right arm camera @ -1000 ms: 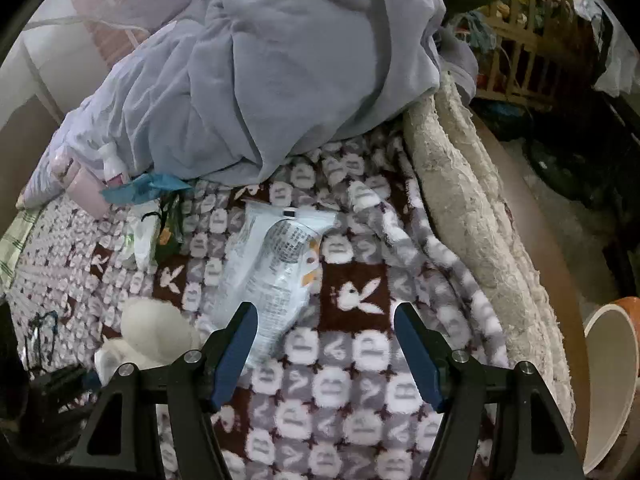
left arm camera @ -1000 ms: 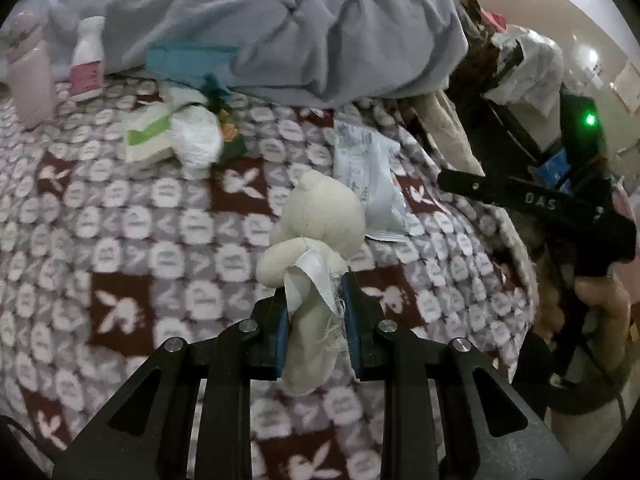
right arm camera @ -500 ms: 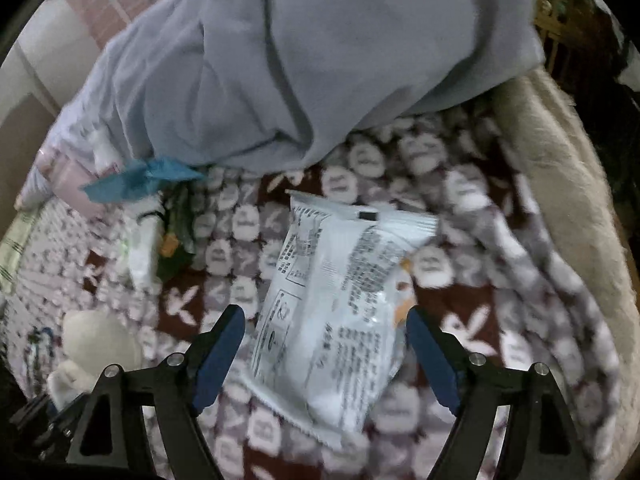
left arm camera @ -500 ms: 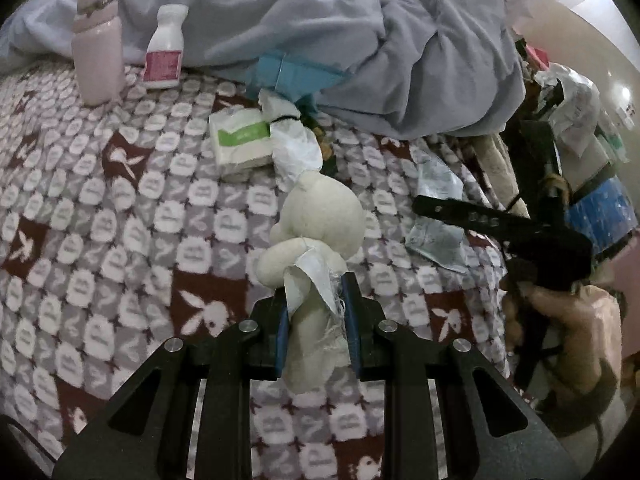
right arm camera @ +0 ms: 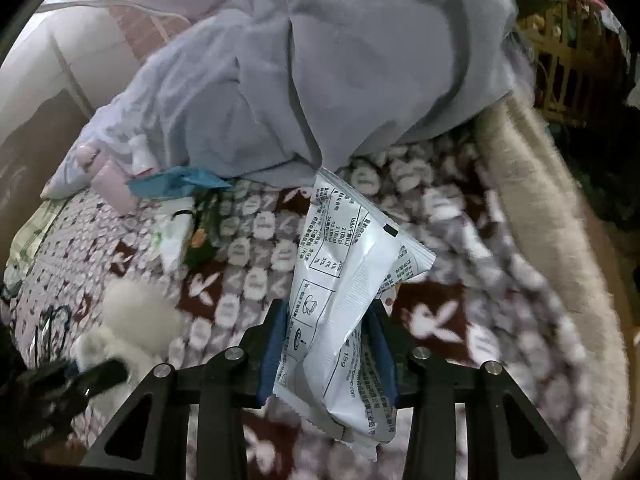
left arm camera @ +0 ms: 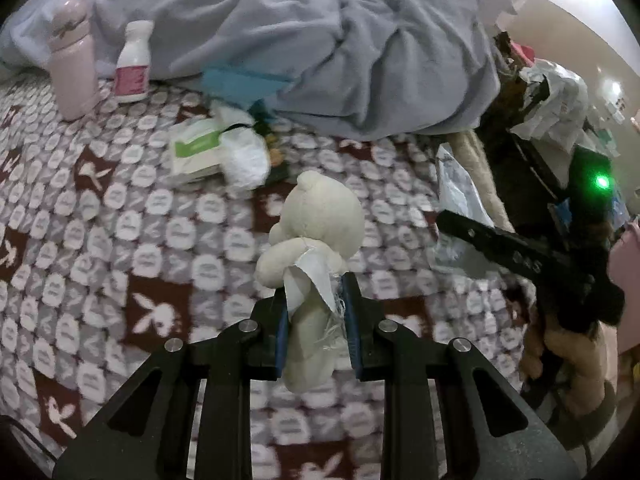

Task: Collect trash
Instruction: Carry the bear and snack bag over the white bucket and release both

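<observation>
The left claw (left arm camera: pixel 314 330) grips a cream teddy bear (left arm camera: pixel 316 248) with its white tag. The right claw (right arm camera: pixel 328 350) is closing on a white snack packet (right arm camera: pixel 348 288) above the bed (right arm camera: pixel 440 320), near its fleecy right edge.

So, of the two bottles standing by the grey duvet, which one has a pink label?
The small white bottle; its label band is pink. The taller bottle to its left is pale pink all over.

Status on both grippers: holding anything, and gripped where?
Left gripper clamps the plush bear by its lower body. Right gripper, jaws closing, pinches the white snack packet across its lower half.
</observation>
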`<state>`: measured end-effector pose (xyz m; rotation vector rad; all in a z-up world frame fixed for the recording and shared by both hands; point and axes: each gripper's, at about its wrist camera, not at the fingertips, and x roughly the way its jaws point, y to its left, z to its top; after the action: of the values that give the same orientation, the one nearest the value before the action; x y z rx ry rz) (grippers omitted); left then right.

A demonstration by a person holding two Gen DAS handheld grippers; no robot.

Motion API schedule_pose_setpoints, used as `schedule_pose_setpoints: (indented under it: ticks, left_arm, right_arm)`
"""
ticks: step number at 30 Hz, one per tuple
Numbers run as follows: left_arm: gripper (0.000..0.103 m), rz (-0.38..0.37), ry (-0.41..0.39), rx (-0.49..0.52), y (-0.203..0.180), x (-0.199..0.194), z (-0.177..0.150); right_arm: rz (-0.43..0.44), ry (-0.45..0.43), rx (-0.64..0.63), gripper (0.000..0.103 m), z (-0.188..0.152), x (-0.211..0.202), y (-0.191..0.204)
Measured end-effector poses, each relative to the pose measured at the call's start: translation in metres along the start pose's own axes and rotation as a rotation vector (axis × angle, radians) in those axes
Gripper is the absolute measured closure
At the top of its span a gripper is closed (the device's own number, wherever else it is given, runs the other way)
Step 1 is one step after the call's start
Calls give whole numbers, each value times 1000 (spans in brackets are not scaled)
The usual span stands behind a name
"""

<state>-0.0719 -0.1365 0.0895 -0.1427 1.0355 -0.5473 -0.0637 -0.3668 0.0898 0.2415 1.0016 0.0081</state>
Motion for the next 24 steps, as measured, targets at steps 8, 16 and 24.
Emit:
schedule_pose_setpoints:
  ticks: [8, 16, 24]
  left_arm:
    - [82, -27, -11, 76, -50, -1, -1]
    - [82, -49, -8, 162, -104, 7, -5]
    - [82, -93, 3, 255, -162, 21, -6]
  right_arm:
    - [-34, -48, -45, 63, -22, -54, -14]
    - [-71, -81, -19, 63, -38, -86, -41]
    - [-140, -123, 39, 63, -54, -121, -84]
